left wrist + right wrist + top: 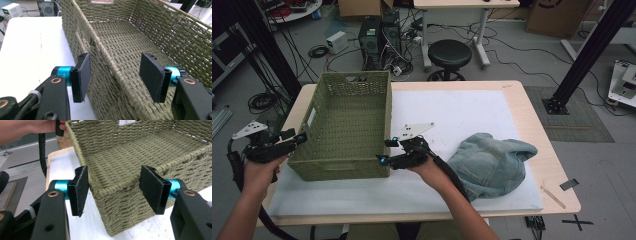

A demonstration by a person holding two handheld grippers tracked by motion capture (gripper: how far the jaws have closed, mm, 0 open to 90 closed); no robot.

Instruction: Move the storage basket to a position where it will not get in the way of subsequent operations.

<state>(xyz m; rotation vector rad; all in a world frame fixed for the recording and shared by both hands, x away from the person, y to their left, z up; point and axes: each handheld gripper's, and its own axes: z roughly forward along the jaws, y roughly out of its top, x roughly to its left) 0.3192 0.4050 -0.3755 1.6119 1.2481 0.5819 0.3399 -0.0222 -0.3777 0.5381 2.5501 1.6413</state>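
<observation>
An empty green woven basket [344, 122] stands on the left half of the white mat. A crumpled pale denim garment [489, 162] lies at the right front. My left gripper [294, 137] is at the basket's near left corner. Its jaws straddle the basket wall [175, 37], one pad [83, 75] outside and the other inside, so the left gripper [117, 75] is open and not pressing. My right gripper [387, 150] is at the near right corner. The right gripper [116, 191] is open too, with the corner of the basket [130, 150] between its pads.
The white mat [452, 115] covers a wooden table [537, 130]. Behind the table, a black stool [449, 55], computer towers [379, 35] and loose cables sit on the floor. Black frame posts rise at both sides.
</observation>
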